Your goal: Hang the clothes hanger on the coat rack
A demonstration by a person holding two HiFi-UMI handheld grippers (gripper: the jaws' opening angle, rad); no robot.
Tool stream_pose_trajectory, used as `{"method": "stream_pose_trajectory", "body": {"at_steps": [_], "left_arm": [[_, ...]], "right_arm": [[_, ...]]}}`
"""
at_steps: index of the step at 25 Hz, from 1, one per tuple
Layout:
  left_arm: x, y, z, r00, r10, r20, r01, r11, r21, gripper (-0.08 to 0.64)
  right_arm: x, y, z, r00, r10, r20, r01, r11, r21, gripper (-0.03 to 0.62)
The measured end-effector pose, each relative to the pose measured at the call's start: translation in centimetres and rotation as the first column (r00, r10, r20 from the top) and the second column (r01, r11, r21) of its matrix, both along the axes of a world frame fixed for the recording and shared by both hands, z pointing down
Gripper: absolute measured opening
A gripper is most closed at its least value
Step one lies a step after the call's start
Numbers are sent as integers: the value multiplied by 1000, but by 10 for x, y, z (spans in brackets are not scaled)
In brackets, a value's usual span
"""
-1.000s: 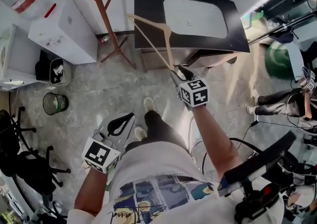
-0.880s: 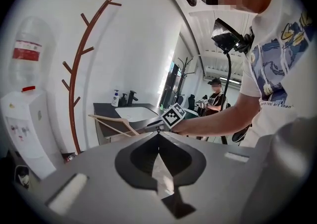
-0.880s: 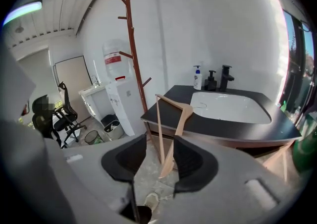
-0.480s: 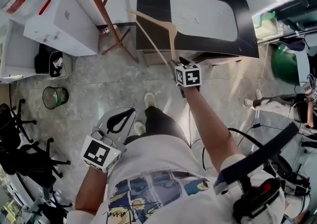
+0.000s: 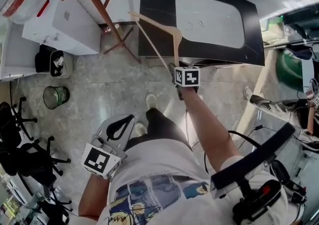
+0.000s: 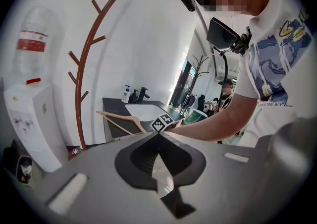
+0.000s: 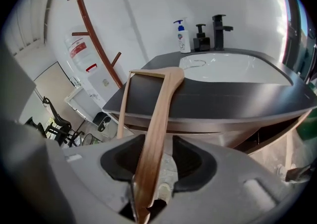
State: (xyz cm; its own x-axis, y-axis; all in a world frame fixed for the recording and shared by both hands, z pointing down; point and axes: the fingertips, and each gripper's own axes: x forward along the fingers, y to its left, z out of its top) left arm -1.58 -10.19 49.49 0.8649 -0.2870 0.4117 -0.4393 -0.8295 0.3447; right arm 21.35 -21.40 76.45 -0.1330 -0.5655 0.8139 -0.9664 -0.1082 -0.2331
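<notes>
My left tongs (image 5: pixel 127 119) are pressed together with nothing between them, held low beside the white T-shirt (image 5: pixel 154 164). Up at the left of the head view the brown coat rack (image 5: pixel 94 0) stands on the floor next to a white water dispenser (image 5: pixel 65 20), its pegs bare. To the right of it, my right tongs (image 5: pixel 175 67) pinch one end of the wooden clothes hanger (image 5: pixel 152 22), which juts out in the air in front of the dark surface (image 5: pixel 154 0) with its white basin (image 5: pixel 209 15), near the rack but apart from it.
</notes>
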Motion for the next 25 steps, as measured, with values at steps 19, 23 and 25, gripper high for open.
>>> {"method": "stream_pose_trajectory", "body": {"at_steps": [19, 23, 25], "left_arm": [[2, -14, -20, 999, -2, -32, 3, 998, 57, 3], [4, -11, -24, 999, 8, -48, -5, 997, 81, 3], [4, -8, -27, 998, 16, -54, -11, 996, 93, 3]], "right_arm": [[17, 8, -50, 982, -163, -95, 171, 982, 86, 63], [17, 11, -86, 965, -230, -128, 246, 960, 136, 62], [15, 14, -106, 955, -262, -139, 283, 945, 162, 63]]}}
